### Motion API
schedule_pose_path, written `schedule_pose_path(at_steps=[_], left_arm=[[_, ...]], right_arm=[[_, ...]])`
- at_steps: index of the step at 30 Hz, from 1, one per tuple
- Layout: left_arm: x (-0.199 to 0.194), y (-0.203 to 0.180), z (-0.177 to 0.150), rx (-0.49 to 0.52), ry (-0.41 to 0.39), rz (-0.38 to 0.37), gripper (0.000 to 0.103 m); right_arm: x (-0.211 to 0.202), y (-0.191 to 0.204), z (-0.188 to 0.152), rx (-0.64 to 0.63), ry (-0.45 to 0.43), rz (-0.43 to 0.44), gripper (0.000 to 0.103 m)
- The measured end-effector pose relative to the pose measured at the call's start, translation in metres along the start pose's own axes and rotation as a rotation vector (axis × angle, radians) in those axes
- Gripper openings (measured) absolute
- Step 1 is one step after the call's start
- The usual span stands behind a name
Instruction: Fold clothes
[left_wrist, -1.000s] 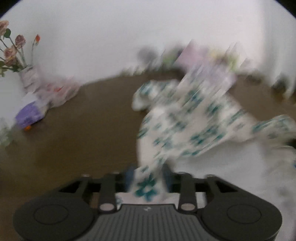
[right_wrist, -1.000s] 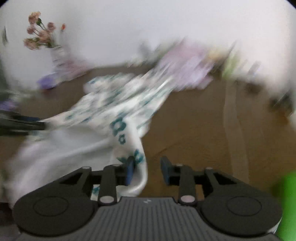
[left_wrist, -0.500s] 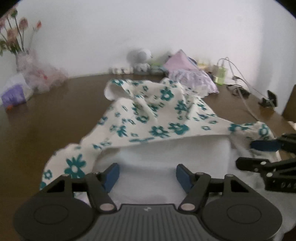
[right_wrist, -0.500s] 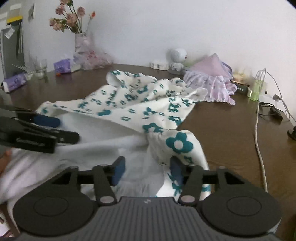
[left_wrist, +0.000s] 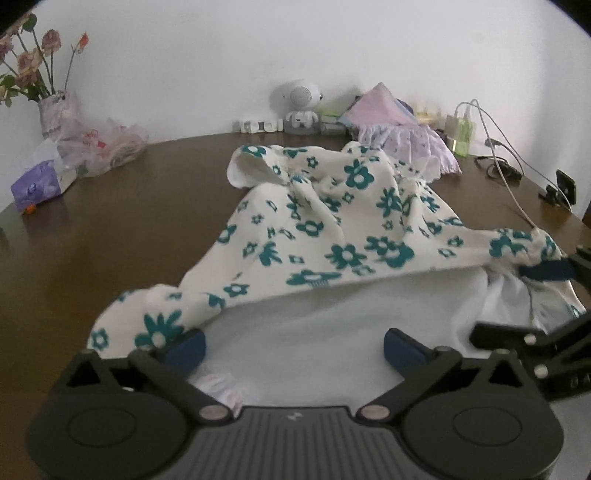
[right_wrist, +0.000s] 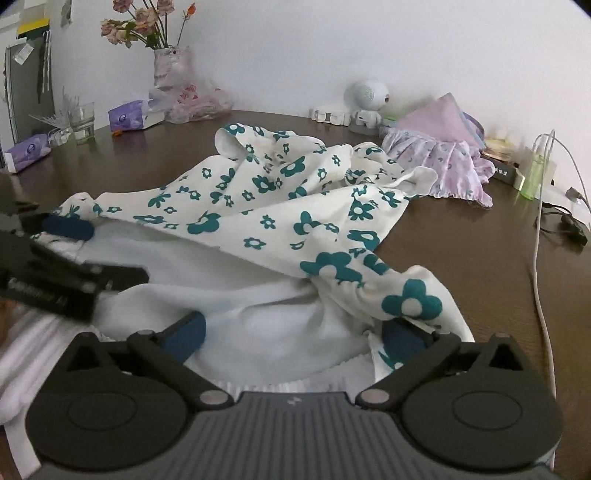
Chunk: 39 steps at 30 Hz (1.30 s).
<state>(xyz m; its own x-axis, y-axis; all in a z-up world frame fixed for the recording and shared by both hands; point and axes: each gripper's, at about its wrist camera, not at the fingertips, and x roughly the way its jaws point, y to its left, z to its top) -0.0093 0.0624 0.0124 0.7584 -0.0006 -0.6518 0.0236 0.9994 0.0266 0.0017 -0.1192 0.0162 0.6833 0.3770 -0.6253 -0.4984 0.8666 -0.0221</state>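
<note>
Both tongs stand spread wide, pinching nothing. Between the left gripper's (left_wrist: 293, 345) blue pads lies the soft white lining of the floral garment (left_wrist: 332, 229); its crumpled teal-flowered cotton drapes over the right gripper's (right_wrist: 291, 336) right pad and stretches ahead across the glossy brown table (right_wrist: 461, 236). Beyond it sits a frilly lilac garment (right_wrist: 443, 155).

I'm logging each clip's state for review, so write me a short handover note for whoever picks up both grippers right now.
Left gripper: open, jaws spread over the white lining, holding nothing.
Right gripper: open too, cloth draped across its right finger but not clamped.
Floral garment: lying spread out and rumpled on the brown table, near hem towards you, white inside showing.
Lilac garment: waiting at the back.
Done: floral garment laid out.
Left: smooth it, make every fold, then the lilac one.
</note>
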Motion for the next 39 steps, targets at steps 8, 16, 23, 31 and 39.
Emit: schedule_pose_path(at_steps=[8, 16, 23, 31, 39], left_arm=[[-0.0042, 0.0007, -0.005, 0.002, -0.011, -0.017, 0.103], [-0.0046, 0.0006, -0.0059, 0.001, -0.013, -0.018, 0.103], [-0.0044, 0.0006, -0.0059, 0.0, -0.014, -0.019, 0.103], [-0.0041, 0.0007, -0.0058, 0.0, -0.014, -0.021, 0.103], [-0.0041, 0.0004, -0.0058, 0.0, -0.015, -0.022, 0.103]], right_arm=[[-0.0015, -0.0004, 0.0, 0.001, 0.001, 0.001, 0.103], [-0.0014, -0.0008, 0.0003, -0.001, 0.004, 0.003, 0.103], [-0.0012, -0.0006, 0.0005, -0.001, 0.005, 0.003, 0.103], [-0.0011, -0.0012, 0.0005, -0.002, 0.005, 0.003, 0.103], [-0.0011, -0.001, 0.0007, -0.004, 0.006, 0.003, 0.103]])
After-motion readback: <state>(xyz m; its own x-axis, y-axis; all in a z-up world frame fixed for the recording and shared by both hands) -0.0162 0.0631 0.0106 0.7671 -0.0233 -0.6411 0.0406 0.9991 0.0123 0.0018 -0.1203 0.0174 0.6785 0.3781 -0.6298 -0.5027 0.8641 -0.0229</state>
